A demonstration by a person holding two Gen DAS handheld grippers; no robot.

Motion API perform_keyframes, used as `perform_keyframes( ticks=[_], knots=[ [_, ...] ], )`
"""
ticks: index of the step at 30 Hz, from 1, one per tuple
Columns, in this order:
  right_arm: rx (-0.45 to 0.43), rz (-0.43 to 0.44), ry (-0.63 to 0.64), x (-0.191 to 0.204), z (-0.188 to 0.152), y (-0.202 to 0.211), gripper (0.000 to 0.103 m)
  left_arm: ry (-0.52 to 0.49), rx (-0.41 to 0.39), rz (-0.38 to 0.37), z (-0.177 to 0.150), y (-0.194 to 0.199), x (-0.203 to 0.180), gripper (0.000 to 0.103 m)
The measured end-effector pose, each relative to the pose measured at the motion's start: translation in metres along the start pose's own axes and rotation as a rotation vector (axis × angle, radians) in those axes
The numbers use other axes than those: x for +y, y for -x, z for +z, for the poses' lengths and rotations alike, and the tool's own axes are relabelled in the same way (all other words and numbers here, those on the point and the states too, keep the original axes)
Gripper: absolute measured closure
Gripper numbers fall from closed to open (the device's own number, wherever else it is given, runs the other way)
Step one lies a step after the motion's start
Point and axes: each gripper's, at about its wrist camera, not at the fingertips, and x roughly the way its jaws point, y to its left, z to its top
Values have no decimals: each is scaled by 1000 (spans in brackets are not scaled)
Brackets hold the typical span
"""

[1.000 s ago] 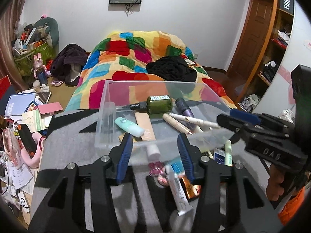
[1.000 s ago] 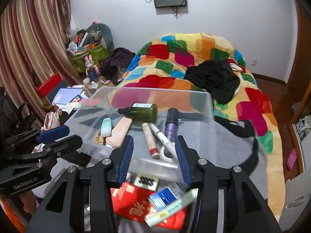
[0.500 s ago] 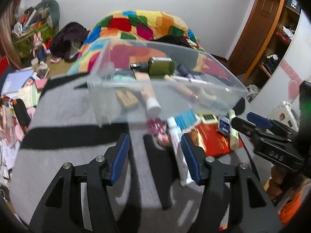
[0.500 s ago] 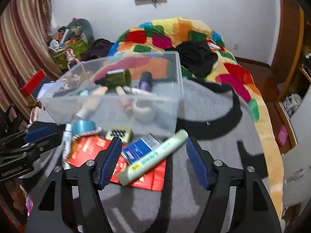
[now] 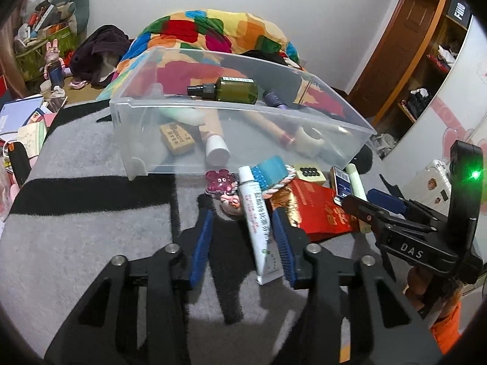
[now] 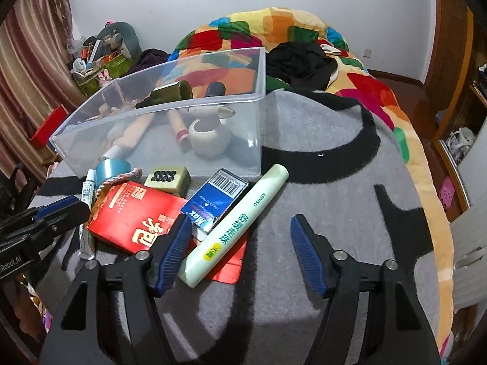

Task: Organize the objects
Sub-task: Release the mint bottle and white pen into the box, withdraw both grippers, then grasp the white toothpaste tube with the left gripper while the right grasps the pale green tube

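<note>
The left gripper (image 5: 242, 216) has its jaws spread, and a white tube (image 5: 258, 222) lies on the grey blanket (image 5: 91, 228) between them, closer to the right-side finger. The tube's cap end points toward the clear box (image 5: 243, 127). Just beyond the fingertips lie a small pink toy (image 5: 219, 180) and a blue roll (image 5: 271, 172) with a rope.

The right gripper (image 6: 240, 225) also has its jaws spread wide. A pale green tube (image 6: 234, 228) lies slanted between them, just beside the left-side finger; the other finger is well apart from it. The green tube rests partly on a red packet (image 6: 134, 216) and touches a blue box (image 6: 216, 197). A small tile with black dots (image 6: 167, 177) lies near the clear box wall.

Inside the clear box (image 6: 182, 121) lie a dark green bottle (image 5: 234, 90), a purple tube (image 5: 274, 101), a white ring-shaped thing (image 6: 208, 136), a small wooden block (image 5: 177, 137) and some long tubes.
</note>
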Motion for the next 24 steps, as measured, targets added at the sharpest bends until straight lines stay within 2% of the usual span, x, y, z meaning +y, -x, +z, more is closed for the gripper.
perform_keyframes(
  ticks=[1,6,9,14,16,19,24],
  knots=[
    [-2,1,2,-1,-1,1,49,-2,-2,-7,-1,2,-1,69],
    [-9,-7,22,-5,-6,8,77,-19,-2,-20,-8,9,-4,73],
    [-11,-12,22,-11,-9,12,86,-15,3,-31,-8,9,-1,73],
    [-22,-26,35,-12,-12,14,88,23,42,-102,3,-5,0,75],
    [-28,-38,39,-12,-13,15,89,30,46,-109,3,-9,0,77],
    [-30,-21,27,-16,-14,17,89,51,52,-144,3,-10,3,84],
    [-49,-30,24,-20,-16,25,89,20,16,-112,0,7,-2,90]
  ],
)
